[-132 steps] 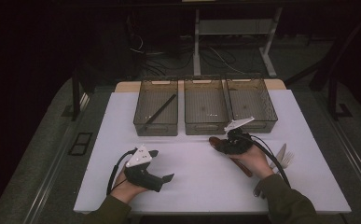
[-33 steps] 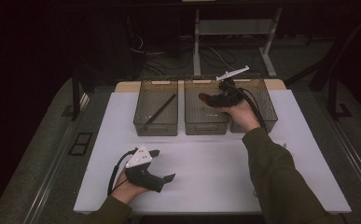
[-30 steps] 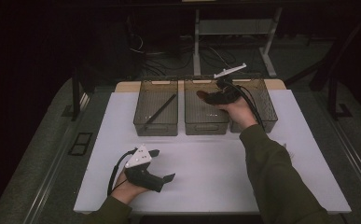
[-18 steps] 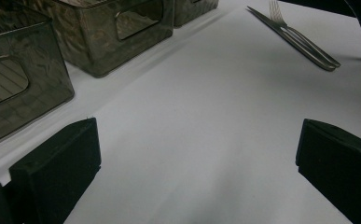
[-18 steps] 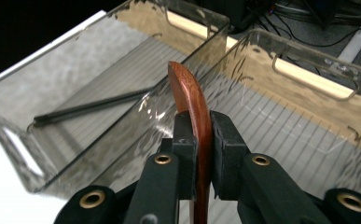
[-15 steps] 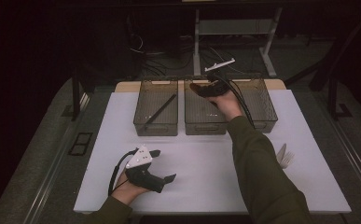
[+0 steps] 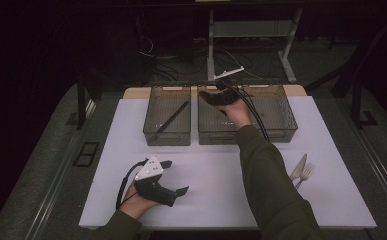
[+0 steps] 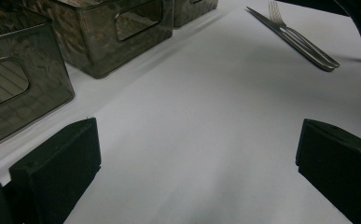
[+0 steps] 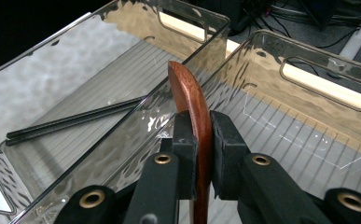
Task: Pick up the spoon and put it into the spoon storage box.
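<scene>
My right gripper [image 9: 199, 126] is shut on a reddish-brown wooden spoon [image 9: 190, 93], whose bowl sticks up past the jaws. In the high view the right gripper [image 7: 216, 96] hovers over the back of the middle bin [image 7: 216, 136], with the wooden spoon [image 7: 204, 96] pointing left. Black chopsticks [image 7: 172, 116] lie in the left bin [image 7: 166, 137]; the right gripper view has these chopsticks [image 9: 75, 120] below and to the left of the spoon. My left gripper [image 7: 176, 176] rests on the white mat near the front, jaws wide apart with nothing between them [image 8: 197, 154].
A third smoked-plastic bin [image 7: 281, 130] stands to the right of the middle one. A metal fork and knife [image 7: 301, 172] lie on the mat at the right front, also seen as fork and knife [image 8: 299, 39]. A table frame and cables sit behind the bins.
The right gripper rose from the mat with the spoon and moved back and left, from above the right bin to above the middle bin. The left gripper stayed put.
</scene>
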Available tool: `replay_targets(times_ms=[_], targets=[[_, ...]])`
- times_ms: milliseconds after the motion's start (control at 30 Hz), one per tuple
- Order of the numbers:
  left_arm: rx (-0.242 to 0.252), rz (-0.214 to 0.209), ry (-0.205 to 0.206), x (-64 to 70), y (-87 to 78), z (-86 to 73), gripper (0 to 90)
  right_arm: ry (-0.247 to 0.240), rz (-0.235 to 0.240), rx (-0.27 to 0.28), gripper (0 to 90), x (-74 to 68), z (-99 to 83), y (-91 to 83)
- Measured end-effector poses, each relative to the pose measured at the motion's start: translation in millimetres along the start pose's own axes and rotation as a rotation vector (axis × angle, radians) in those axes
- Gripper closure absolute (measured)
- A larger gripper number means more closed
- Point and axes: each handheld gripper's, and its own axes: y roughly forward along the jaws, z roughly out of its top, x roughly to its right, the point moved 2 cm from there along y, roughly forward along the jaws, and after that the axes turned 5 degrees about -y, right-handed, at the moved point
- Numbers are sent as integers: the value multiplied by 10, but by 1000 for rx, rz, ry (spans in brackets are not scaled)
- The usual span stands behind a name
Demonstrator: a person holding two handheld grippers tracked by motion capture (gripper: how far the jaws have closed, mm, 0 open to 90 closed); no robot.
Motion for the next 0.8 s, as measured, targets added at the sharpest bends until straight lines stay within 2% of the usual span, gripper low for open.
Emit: replay_targets(times_ms=[167,400,700,800], targets=[[2,-2,0,0,-3,-1,0,3,-11,-29,733,13,-32,-11],[0,-1,6,-4,-4,1,0,-6,3,-14,661,12,-77,-117],[-8,1,12,-11,-15,-6,0,22,29,41,519,31,-196,-471],[-11,2,7,-19,-22,-7,0,10,42,50,466,24,-240,-628]])
